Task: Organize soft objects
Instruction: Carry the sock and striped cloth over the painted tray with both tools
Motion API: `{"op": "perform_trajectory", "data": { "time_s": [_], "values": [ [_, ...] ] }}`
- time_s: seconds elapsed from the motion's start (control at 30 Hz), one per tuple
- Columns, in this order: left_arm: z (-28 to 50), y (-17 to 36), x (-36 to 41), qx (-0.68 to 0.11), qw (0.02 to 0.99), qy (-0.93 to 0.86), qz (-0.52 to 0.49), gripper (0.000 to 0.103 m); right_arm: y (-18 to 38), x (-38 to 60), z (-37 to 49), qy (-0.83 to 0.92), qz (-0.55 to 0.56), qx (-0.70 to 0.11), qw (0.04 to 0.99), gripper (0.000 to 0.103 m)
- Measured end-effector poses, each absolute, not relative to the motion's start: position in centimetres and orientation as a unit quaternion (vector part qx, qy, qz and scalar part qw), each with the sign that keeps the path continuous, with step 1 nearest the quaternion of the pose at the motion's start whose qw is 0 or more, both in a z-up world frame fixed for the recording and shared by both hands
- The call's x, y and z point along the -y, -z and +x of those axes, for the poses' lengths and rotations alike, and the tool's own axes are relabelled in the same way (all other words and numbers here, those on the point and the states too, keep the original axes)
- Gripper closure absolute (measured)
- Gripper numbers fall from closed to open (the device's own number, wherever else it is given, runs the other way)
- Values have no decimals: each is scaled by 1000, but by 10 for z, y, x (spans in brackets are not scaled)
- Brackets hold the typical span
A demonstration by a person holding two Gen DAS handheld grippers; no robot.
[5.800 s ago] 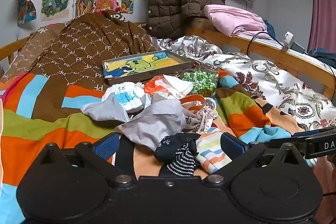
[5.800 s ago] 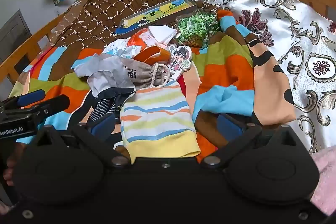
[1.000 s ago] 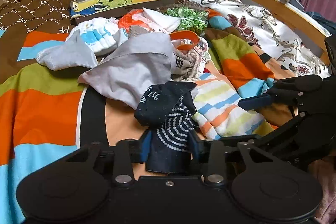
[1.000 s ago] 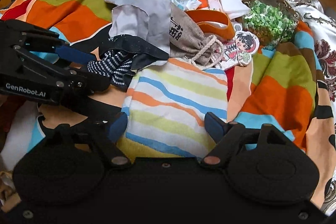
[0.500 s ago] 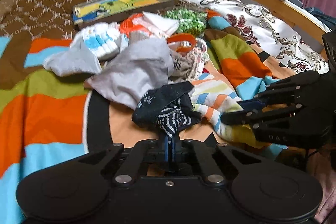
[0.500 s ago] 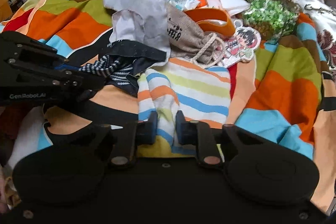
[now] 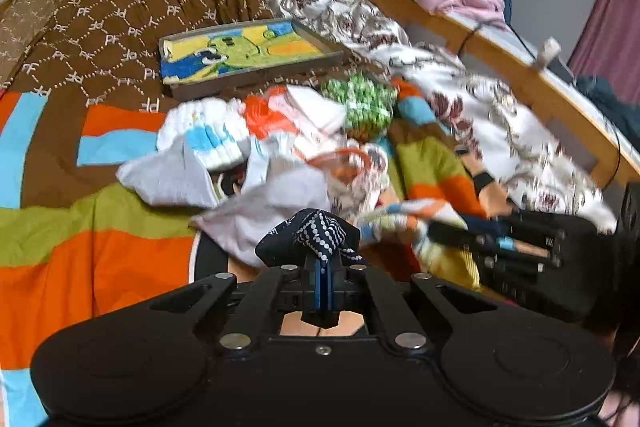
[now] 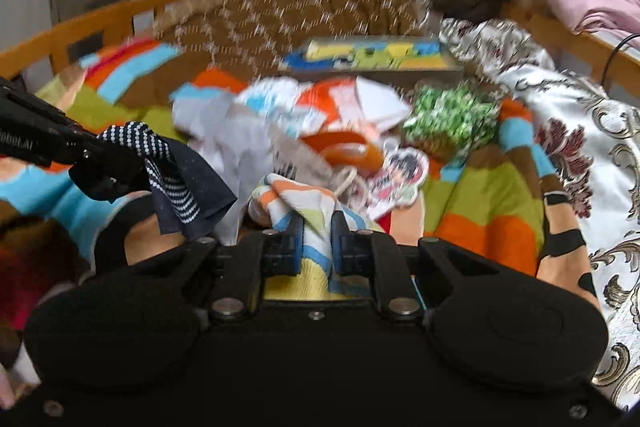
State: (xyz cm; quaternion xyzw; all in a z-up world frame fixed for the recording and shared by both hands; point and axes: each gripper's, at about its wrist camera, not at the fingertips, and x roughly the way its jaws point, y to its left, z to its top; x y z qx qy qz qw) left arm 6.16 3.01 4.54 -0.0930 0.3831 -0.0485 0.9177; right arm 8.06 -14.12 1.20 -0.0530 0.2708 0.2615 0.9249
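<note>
Both claw-pinched cloths (image 8: 308, 215) now lifted.

Knit-looking dotted navy sock (image 7: 316, 233), matt plastic claw (image 7: 322, 273), seemingly satin-glossy floral bedspread (image 8: 600, 131).

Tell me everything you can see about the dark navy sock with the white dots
The dark navy sock is soft knit fabric, plain navy in part, with rows of small white dots. It is bunched and twisted, pinched at one end in the shut left gripper and lifted off the striped blanket, its loose end hanging crumpled. Only the gripper's fingers visibly touch it. It hangs in front of the pile of pale clothes, left of the right gripper.
</note>
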Motion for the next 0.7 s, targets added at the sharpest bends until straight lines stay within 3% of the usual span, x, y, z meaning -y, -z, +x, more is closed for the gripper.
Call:
{"op": "perform_trajectory", "data": {
  "time_s": [0.33, 0.7],
  "values": [
    [97, -107, -36, -393, 914, 30, -92, 101, -49, 178, 95, -271, 6, -246, 930, 95],
    [192, -164, -48, -368, 929, 20, -27, 101, -143, 165, 194, -297, -51, -201, 932, 95]
  ]
}}
